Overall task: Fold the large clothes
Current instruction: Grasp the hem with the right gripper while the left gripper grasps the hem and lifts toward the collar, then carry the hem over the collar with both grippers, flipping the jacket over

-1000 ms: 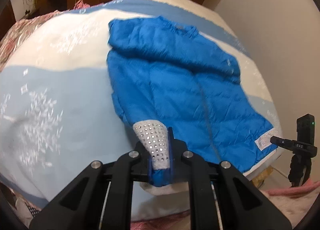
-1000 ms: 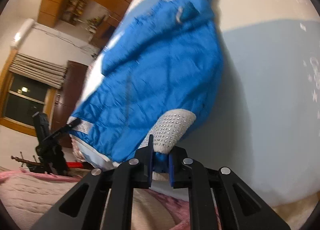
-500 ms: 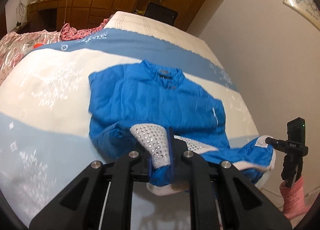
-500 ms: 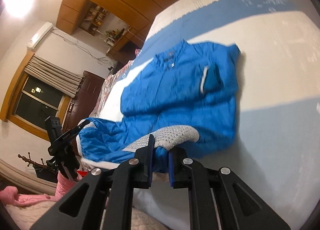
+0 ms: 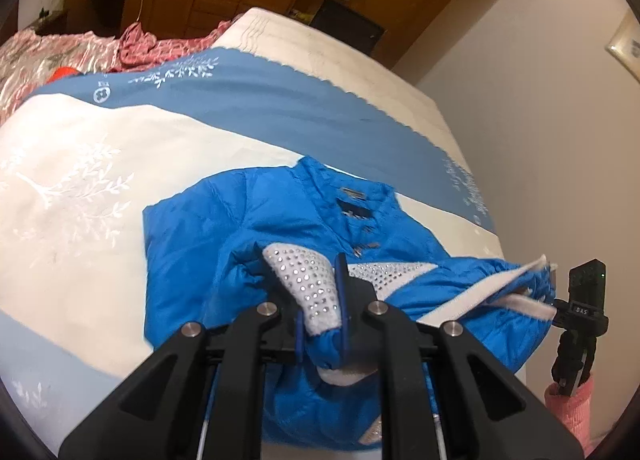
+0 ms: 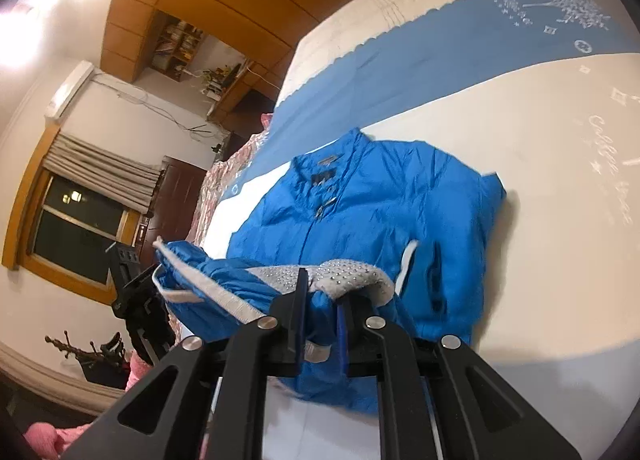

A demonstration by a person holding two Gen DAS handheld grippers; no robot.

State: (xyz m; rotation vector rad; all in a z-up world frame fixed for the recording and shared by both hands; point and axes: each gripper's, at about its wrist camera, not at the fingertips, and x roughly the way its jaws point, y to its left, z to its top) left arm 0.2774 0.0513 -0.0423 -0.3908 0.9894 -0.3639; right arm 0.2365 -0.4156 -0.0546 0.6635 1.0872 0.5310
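Blue jacket point(image 5: 224, 256) lies on the bed's white-and-blue cover point(image 5: 80, 188), front side up, collar point(image 5: 352, 196) pointing away from me toward the far end of the bed. Its long axis runs from me toward that far end, zipper line along it. My left gripper point(image 5: 320, 300) is clamped on the studded grey hem band point(image 5: 308, 284) at one bottom corner; my right gripper point(image 6: 320, 312) is clamped on the same band at the other corner. The hem hangs between my two grippers, raised off the cover, with the pale lining edge point(image 5: 492, 296) sagging across. The lower body bunches under the lifted hem; chest and shoulders lie flat. A pink sleeve point(image 5: 568, 408) shows low at the right edge of the left view.
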